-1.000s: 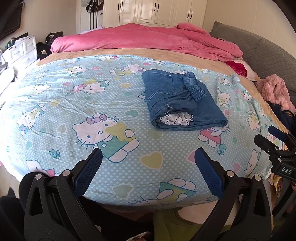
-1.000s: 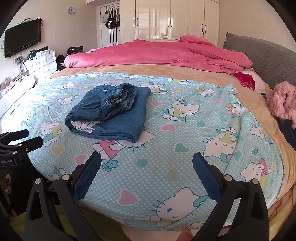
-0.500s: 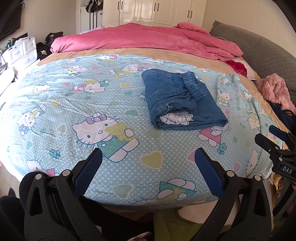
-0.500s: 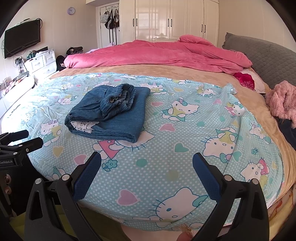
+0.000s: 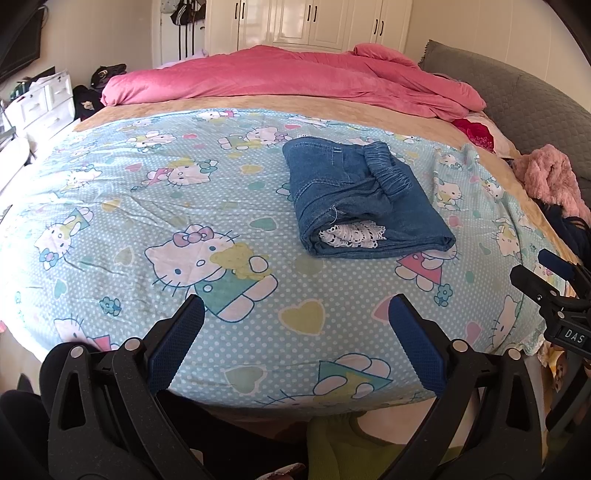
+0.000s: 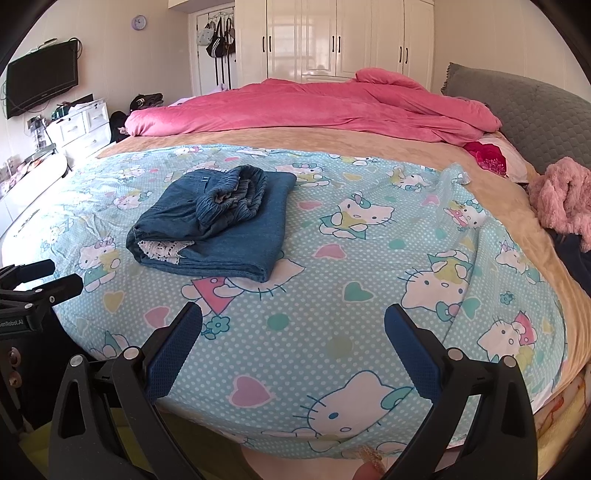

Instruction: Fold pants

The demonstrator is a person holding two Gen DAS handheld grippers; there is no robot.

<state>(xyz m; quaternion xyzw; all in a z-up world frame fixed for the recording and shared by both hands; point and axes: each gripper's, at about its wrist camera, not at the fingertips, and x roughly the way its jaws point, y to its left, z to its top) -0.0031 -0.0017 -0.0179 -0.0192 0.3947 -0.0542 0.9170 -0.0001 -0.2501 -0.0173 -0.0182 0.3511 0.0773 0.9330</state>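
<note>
- Bed sheet [image 5: 229,206], light blue cartoon-cat print, fills both views; its near edge drops out of sight behind your grippers
- Pink duvet [image 5: 288,79] heaped along the far side, tan blanket [image 6: 332,142] strip between it and the sheet
- Pants [image 5: 364,205], blue denim, lie folded in a compact stack on the sheet, elastic waistband bunched on top, white lace trim poking out at the near end; nothing touches them
- Your left gripper [image 5: 295,345] is spread wide, blue pads far apart, holding nothing, hovering at the near bed edge well short of the pants
- Your right gripper [image 6: 293,349] is equally wide, empty, also at the near edge, pants off to its left
- Left view catches the right gripper's tips at its right border; right view catches the left one's at its left border, both cut off
- Only the right view shows the wall TV [image 6: 42,83] and clock [image 6: 138,23]
- Fluffy pink garment [image 6: 563,197] at the right edge, partly cropped
- Yellow-green thing under the grippers is too hidden to identify
</note>
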